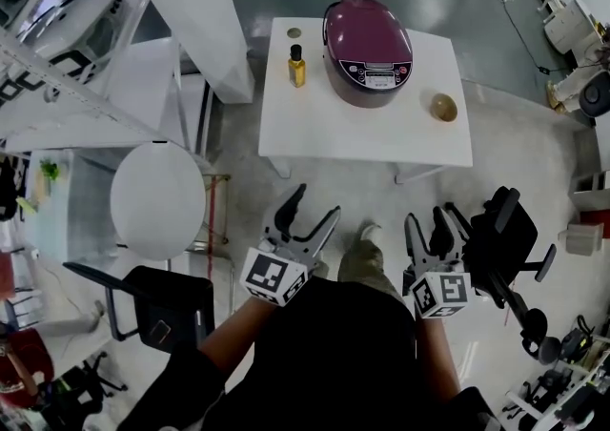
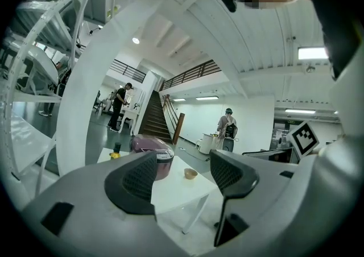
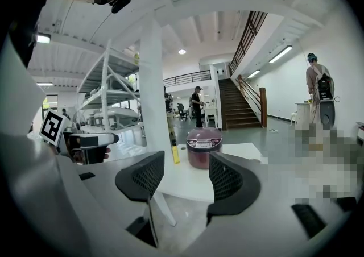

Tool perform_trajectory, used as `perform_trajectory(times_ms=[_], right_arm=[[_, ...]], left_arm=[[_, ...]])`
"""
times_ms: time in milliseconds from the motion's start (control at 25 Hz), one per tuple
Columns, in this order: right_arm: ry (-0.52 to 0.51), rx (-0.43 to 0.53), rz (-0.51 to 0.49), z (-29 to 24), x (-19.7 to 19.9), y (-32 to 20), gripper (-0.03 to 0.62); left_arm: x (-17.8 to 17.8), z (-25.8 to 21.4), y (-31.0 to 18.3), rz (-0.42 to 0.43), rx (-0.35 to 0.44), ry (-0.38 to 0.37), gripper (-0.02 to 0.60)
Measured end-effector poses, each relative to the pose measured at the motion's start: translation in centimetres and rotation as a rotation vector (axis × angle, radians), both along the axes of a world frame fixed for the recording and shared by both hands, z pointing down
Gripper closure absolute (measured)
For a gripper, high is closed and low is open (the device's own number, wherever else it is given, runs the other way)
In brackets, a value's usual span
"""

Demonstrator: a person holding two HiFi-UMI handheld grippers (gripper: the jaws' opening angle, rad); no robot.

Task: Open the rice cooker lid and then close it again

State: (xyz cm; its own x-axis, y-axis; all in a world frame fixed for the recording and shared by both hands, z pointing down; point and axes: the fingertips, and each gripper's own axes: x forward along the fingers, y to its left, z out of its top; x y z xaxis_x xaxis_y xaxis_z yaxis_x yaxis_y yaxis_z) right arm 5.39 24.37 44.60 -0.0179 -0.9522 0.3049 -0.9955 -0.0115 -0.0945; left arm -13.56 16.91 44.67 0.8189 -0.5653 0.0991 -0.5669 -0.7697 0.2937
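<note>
A maroon rice cooker [image 1: 367, 51] with its lid down stands at the back of a white table [image 1: 315, 129]. It also shows far off in the left gripper view as the rice cooker [image 2: 152, 149] and in the right gripper view as the rice cooker [image 3: 203, 145]. My left gripper [image 1: 315, 206] and right gripper [image 1: 427, 222] are both open and empty, held over the floor well short of the table's near edge. Nothing lies between either pair of jaws.
A small yellow bottle [image 1: 297, 67] stands left of the cooker and a brown bowl [image 1: 443, 108] sits to its right. A round white table [image 1: 157, 200] and black chair [image 1: 167, 310] are at my left, an office chair [image 1: 510, 238] at my right. A white pillar [image 1: 191, 10] rises left of the table.
</note>
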Motion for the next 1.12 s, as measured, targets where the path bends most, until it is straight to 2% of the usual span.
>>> perform_trajectory(times_ms=[200,480,800,1120], right_arm=[[-0.013,-0.023,-0.053,1.1,0.0,-2.4,0.356],[-0.032,-0.012,-0.158,1.7,0.7,-8.4,0.356],[-0.043,0.001,-0.273,1.1,3.9,-17.3,0.356],[-0.065,-0.035,-0.331,1.7,8.1,-22.4,0.356]], left_arm=[[-0.5,0.4,-0.8,-0.051,-0.044,-0.003,0.310],[0.2,0.6,-3.6,-0.149,-0.045,-0.010,0.309],[4.5,1.0,-9.7,-0.215,-0.067,-0.023,0.307],[8.6,0.2,-14.6,-0.266,-0.073,-0.047,0.305]])
